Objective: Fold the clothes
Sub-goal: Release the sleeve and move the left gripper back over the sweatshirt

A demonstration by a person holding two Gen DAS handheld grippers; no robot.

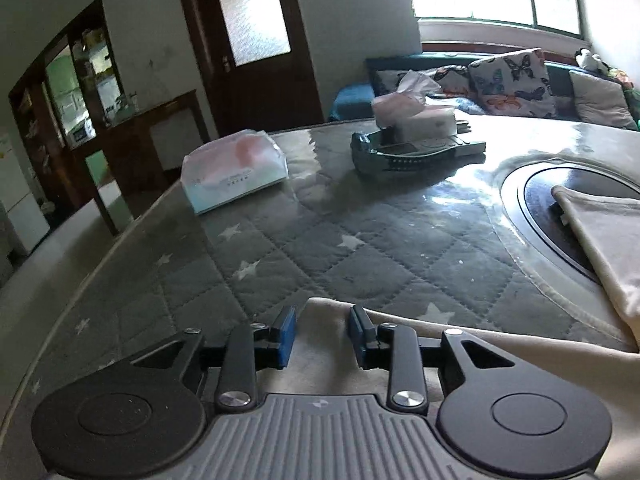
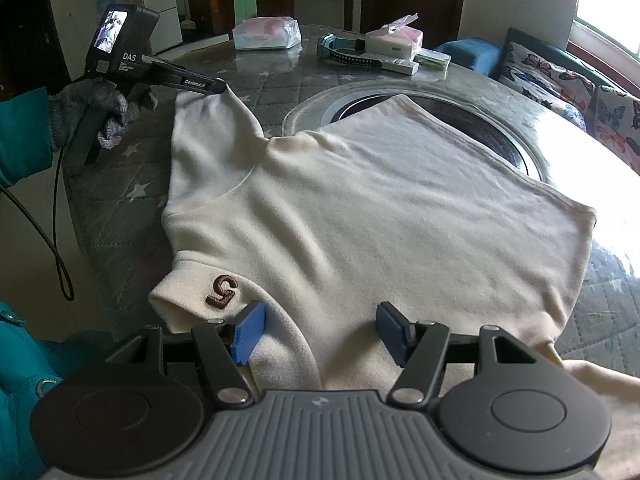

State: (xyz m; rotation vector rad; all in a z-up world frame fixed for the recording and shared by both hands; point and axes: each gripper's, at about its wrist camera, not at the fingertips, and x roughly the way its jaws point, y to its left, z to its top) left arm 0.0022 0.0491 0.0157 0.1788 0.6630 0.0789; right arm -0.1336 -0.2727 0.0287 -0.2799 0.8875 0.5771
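A cream sweater (image 2: 360, 208) with a brown "5" patch (image 2: 222, 291) lies spread flat on the table, and its far hem covers part of the round inset. My left gripper (image 1: 322, 334) is at the end of the sweater's left sleeve (image 1: 480, 344). Its blue pads stand a little apart with the cuff between them, and neither pad presses on the cloth. The right wrist view shows this left gripper (image 2: 222, 87) at the cuff, held by a grey-gloved hand (image 2: 108, 116). My right gripper (image 2: 322, 332) hovers wide open over the sweater's near edge, beside the patch.
The table (image 1: 320, 240) has a grey quilted star cover under a glossy sheet, with a round dark inset (image 1: 516, 184). At the far side lie a tissue pack (image 1: 236, 168), a tissue box (image 1: 416, 112) and a dark tray (image 1: 400, 156). Butterfly cushions (image 1: 512, 80) line a sofa beyond.
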